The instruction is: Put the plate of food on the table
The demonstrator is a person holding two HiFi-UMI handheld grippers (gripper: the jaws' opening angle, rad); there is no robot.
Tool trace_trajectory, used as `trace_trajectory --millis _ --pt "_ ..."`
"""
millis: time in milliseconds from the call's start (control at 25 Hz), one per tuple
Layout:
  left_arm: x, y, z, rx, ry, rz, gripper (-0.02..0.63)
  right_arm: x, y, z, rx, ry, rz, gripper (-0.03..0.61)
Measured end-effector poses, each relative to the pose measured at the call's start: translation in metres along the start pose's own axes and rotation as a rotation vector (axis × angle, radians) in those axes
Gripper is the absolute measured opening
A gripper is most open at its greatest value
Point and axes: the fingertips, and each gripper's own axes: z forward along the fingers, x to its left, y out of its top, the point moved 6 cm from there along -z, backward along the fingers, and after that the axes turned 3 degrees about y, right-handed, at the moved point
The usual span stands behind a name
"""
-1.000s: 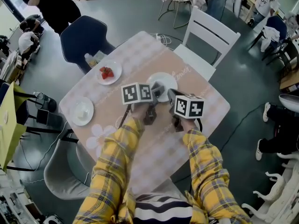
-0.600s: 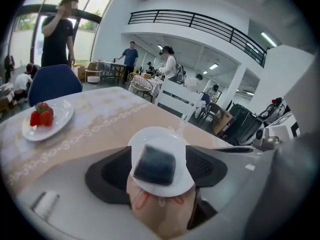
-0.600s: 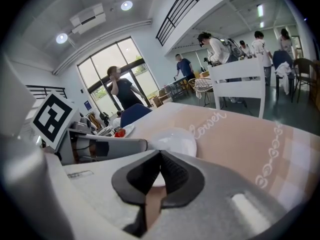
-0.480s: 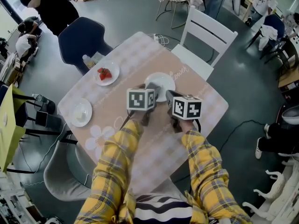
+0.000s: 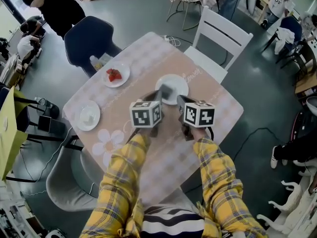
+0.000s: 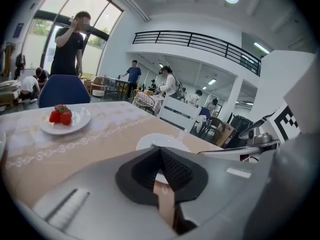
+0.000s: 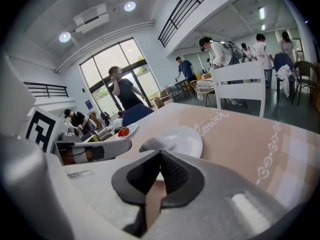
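A white plate (image 5: 174, 86) (image 6: 150, 141) (image 7: 186, 140) lies in the middle of the pale checked table (image 5: 148, 53). A small grey shape (image 7: 156, 144) sits at its near rim; food or gripper tip, I cannot tell. My left gripper (image 5: 157, 99) (image 6: 161, 151) is just short of the plate, jaws shut with nothing between them. Beside it my right gripper (image 5: 182, 102) (image 7: 160, 156) points at the same plate, also shut and empty. A plate of strawberries (image 5: 115, 75) (image 6: 64, 119) rests at the far left.
Another small plate with something white on it (image 5: 88, 115) lies near the table's left edge. A white chair (image 5: 218, 38) and a dark blue chair (image 5: 89, 41) stand at the far sides. A person in black (image 5: 54, 1) stands beyond the blue chair.
My left gripper has drawn back from the middle plate toward me. The right gripper has stayed where it was. All plates rest as before.
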Motion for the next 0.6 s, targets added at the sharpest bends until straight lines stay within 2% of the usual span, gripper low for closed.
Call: trace_trajectory --millis 200,400,600 --pt "0.001 -0.011 -0.018 0.004 -0.021 -0.018 0.003 0.013 -0.003 -0.005 -0.015 -0.001 -0.014 -0.003" --pt "-0.004 -0.022 -0.041 -0.011 -0.05 -0.008 0.002 0.029 -0.011 -0.018 -0.03 -0.02 -0.026 -0.003" --pt "-0.008 -0.036 -0.068 0.01 -0.082 0.005 0.003 0.05 -0.02 -0.036 -0.043 -0.038 -0.05 -0.003"
